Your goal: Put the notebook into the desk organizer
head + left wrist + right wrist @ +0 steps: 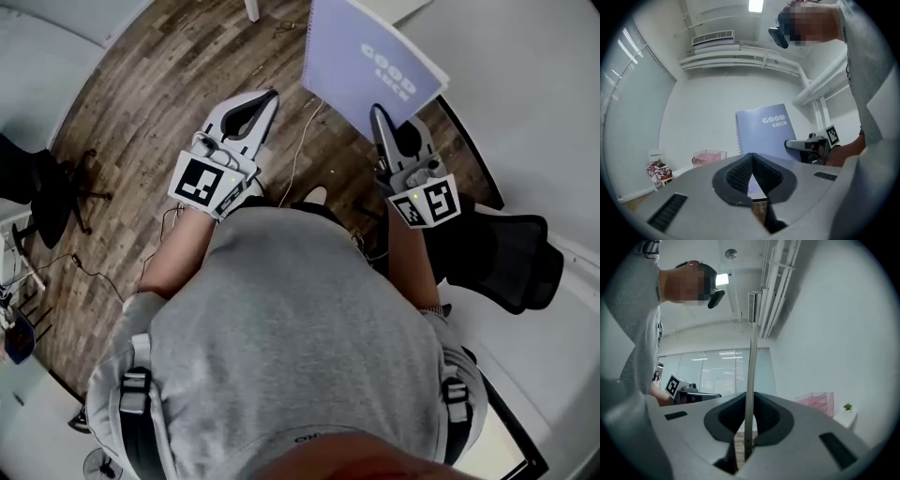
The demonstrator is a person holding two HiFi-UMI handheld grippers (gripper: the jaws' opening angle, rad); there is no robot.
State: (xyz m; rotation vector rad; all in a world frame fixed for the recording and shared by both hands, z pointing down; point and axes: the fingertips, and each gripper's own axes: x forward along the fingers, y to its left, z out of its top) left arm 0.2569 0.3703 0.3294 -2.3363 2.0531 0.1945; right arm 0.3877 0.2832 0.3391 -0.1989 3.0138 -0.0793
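Observation:
The notebook [373, 62] is lilac and spiral-bound, with "GOOD LUCK" printed on its cover. My right gripper [378, 112] is shut on its lower edge and holds it in the air over the wooden floor. The right gripper view shows the notebook [751, 371] edge-on, upright, pinched between the jaws of the right gripper [750, 397]. My left gripper [271, 95] hangs to the notebook's left, apart from it, shut with nothing in it. In the left gripper view the left gripper [751, 154] points at the notebook's cover [764, 131]. A pink see-through desk organizer [708, 157] [818, 404] stands on a white surface beyond.
White tables [534, 103] curve round the floor on the right and at the back left. One black chair [502, 255] stands to my right, another [47, 197] to my left. A cable [298, 155] trails over the floor. A small plant [847, 407] sits beside the organizer.

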